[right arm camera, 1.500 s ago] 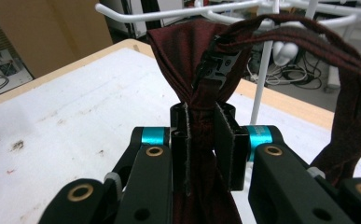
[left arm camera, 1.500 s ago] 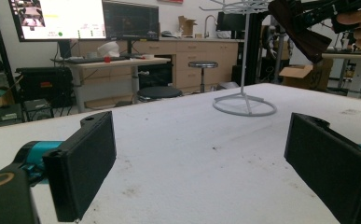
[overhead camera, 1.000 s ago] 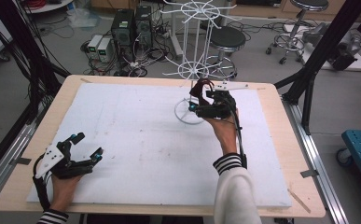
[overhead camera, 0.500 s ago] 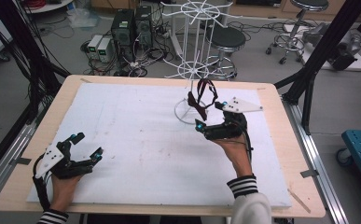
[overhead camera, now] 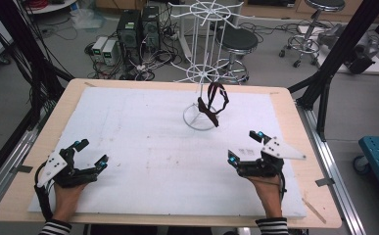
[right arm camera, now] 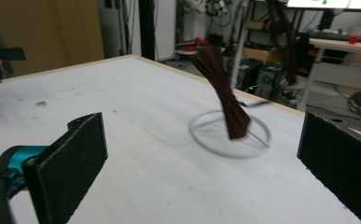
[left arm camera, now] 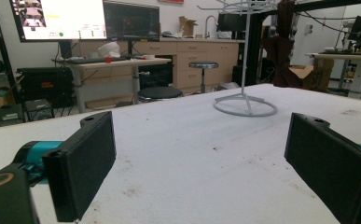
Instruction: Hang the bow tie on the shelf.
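**Dark strap (overhead camera: 213,104): position.** Draped on a lower arm of the white wire rack (overhead camera: 202,54). Ahead of the right gripper (overhead camera: 246,147) and slightly to its left, well apart from it. Lower end hanging over the rack's base ring (overhead camera: 199,117); contact with the ring cannot be told. Blurred outline in the right gripper view (right arm camera: 225,95), so probably swinging.

**Right gripper: state.** Released, jaws spread wide, nothing between them, low over the white pad (overhead camera: 143,147).

**Left gripper (overhead camera: 92,152): state.** Likewise released and empty, low over the pad. Strap and rack far ahead and off to its right (left arm camera: 281,56).

**Step in hand (judged).** Strap hung; clearance from the rack to be secured without disturbing it.

**Procedure.**
1. Wait for any swing to die out before judging the hang.
2. Check that the loop sits fully over the wire arm, not on its tip.
3. Move only rearward and low, away from the base ring ahead.
4. For a re-seat, approach from straight in front with the jaws spread, pinch the strap at mid-length, lift, then lower onto the arm.
5. Avoid pushing the rack, as a light frame is likely to tip or slide.
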{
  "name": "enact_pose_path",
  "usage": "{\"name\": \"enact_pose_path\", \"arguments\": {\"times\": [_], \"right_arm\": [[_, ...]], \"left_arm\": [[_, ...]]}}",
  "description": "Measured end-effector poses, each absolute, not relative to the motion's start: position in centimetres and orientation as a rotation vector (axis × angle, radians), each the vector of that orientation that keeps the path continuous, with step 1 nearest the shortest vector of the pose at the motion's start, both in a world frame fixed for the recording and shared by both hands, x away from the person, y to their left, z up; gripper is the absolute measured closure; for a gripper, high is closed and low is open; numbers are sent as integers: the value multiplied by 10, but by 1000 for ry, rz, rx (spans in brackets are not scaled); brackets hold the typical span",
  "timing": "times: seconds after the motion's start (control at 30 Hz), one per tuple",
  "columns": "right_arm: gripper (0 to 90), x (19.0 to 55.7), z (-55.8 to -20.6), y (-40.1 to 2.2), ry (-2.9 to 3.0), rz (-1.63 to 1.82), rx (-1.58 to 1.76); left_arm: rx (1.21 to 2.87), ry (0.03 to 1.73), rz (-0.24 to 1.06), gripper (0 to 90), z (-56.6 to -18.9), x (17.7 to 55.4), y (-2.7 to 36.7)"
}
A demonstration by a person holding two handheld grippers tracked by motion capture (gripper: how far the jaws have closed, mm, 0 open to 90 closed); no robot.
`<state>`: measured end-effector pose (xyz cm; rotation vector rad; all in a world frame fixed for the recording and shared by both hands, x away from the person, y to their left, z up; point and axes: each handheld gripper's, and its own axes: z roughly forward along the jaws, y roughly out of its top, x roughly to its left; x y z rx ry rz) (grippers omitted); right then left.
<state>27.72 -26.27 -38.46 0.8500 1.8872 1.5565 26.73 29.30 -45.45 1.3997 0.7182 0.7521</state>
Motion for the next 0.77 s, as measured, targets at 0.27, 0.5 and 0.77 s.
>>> {"name": "enact_pose_path", "arguments": {"times": [0.27, 0.5, 0.77], "right_arm": [[7, 260, -423, -284, 1757, 1592, 893], [7, 258, -447, -287, 1662, 1628, 905], [7, 261, -450, -286, 1694, 1604, 904]], "left_arm": [[1396, 719, 752, 93, -455, 267, 293], [1398, 716, 752, 93, -455, 267, 293], [1398, 711, 758, 93, -455, 266, 293]]}}
